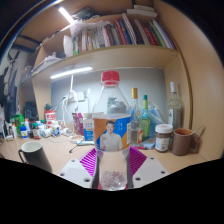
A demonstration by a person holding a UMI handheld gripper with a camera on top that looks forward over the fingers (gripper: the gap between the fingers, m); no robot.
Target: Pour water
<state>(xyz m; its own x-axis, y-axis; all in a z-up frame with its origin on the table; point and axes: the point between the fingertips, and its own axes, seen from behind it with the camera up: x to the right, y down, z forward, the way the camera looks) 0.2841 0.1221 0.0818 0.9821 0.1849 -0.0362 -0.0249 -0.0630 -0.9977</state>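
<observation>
While the fingers point(113, 165) clamp the water bottle point(112, 125) upright above the counter point(60, 152), its red cap looks on, so no pouring has begun. A mug point(34, 154) waits near left.

We face a wooden desk point(40, 170) against a pale wall point(60, 95). Above it a wooden shelf point(110, 52) carries a row of books point(120, 35). A strip light point(70, 73) glows beneath the shelf, another point(65, 15) higher up.
</observation>
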